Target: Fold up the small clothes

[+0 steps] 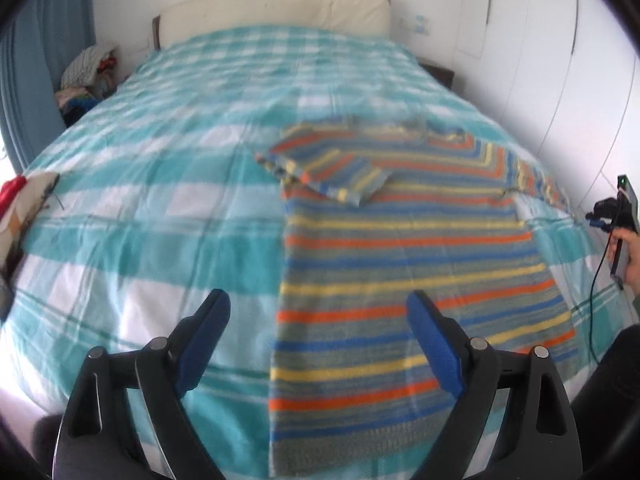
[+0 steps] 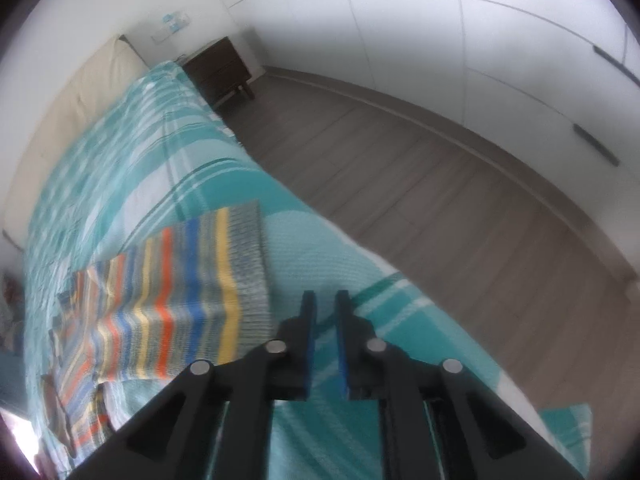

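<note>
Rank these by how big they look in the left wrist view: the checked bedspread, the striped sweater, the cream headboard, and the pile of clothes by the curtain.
1. Checked bedspread
2. Striped sweater
3. Cream headboard
4. Pile of clothes

The headboard and pile sit far from the camera, so they look smaller than they are.

soft daylight, motion blur throughout, fisheye bending, dark vignetted corners
</note>
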`<state>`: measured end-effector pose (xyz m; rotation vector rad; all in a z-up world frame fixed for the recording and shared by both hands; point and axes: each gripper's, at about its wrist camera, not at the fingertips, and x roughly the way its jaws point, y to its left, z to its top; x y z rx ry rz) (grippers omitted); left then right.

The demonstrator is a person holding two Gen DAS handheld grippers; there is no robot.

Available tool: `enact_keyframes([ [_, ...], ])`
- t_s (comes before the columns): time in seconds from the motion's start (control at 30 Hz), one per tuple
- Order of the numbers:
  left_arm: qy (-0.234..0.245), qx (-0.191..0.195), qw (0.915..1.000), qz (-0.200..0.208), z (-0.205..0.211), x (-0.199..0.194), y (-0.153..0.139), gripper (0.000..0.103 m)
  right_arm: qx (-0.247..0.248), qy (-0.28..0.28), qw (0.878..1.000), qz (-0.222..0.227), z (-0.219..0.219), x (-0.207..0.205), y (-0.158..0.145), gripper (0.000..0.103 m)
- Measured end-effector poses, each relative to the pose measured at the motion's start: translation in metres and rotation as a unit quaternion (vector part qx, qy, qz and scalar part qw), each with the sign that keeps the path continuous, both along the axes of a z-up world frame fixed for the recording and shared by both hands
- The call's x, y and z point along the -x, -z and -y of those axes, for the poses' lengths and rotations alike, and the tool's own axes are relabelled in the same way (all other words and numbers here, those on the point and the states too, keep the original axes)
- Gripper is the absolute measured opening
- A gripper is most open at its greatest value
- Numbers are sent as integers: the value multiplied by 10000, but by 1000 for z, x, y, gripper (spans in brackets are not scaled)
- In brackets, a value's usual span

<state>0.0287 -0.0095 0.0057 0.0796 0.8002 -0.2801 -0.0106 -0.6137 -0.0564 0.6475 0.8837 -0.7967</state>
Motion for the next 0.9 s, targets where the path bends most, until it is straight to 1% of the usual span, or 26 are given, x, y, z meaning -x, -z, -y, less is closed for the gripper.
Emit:
enact_keyframes([
  [0.03, 91, 94, 9998, 157, 3, -9, -13, 96, 205, 12, 9998, 47, -3, 4, -13, 21],
  [0.07, 219, 143, 9993, 283, 9, -20, -23, 98, 405, -28, 9990, 169, -8, 7, -28, 22],
  [0.1, 395, 125, 9985, 350, 19, -34, -30, 98, 552, -117, 9979, 327, -16, 8, -43, 24],
  [0.13, 626, 64, 9974, 355, 33, -52, -31, 98, 689, -259, 9960, 497, -27, 8, -59, 31],
  [0.17, 861, -38, 9959, 289, 47, -72, -27, 98, 795, -459, 9935, 681, -42, 7, -73, 42],
  [0.23, 1197, -291, 9924, 16, 76, -112, -5, 98, 901, -1059, 9848, 1038, -80, 2, -94, 54],
  [0.3, 1454, -633, 9872, -178, 101, -143, 29, 97, 879, -1763, 9723, 1255, -124, -3, -103, 56],
  [0.37, 1682, -1111, 9787, -402, 118, -165, 66, 95, 780, -2444, 9567, 1378, -167, -5, -101, 58],
  [0.43, 1815, -1483, 9694, -725, 123, -180, 99, 88, 730, -2900, 9445, 1360, -200, -7, -89, 58],
  [0.47, 1851, -1602, 9657, -860, 122, -184, 112, 85, 731, -3067, 9399, 1311, -213, -8, -82, 58],
  [0.5, 1904, -1564, 9650, -901, 118, -186, 119, 85, 745, -3218, 9359, 1227, -223, -10, -75, 58],
  [0.53, 1923, -1410, 9671, -882, 114, -187, 120, 85, 759, -3373, 9318, 1106, -231, -11, -68, 58],
  [0.57, 1885, -1294, 9694, -899, 110, -189, 119, 74, 757, -3488, 9285, 1022, -235, -13, -62, 58],
  [0.6, 1805, -1221, 9715, -929, 108, -192, 117, 47, 754, -3571, 9259, 977, -239, -14, -58, 58],
  [0.63, 1726, -1143, 9737, -951, 105, -196, 115, 30, 764, -3620, 9241, 956, -240, -15, -54, 58],
  [0.67, 1561, -1109, 9769, -948, 101, -200, 112, 9, 787, -3659, 9226, 934, -240, -18, -52, 58],
  [0.7, 1412, -964, 9804, -974, 96, -205, 107, 8, 813, -3695, 9211, 921, -241, -19, -51, 58],
  [0.73, 1240, -677, 9851, -979, 86, -209, 99, 8, 831, -3725, 9197, 923, -242, -20, -50, 58],
  [0.8, 781, 63, 9930, -879, 55, -218, 77, 8, 842, -3752, 9183, 945, -246, -21, -51, 58],
  [0.83, 434, 452, 9947, -810, 33, -224, 65, 8, 859, -3759, 9179, 937, -247, -20, -51, 58],
  [0.87, -1, 798, 9941, -737, 6, -229, 56, 8, 884, -3771, 9172, 931, -249, -20, -50, 58],
  [0.9, -483, 1093, 9905, -685, -23, -235, 49, 8, 909, -3791, 9162, 925, -249, -19, -50, 58],
])
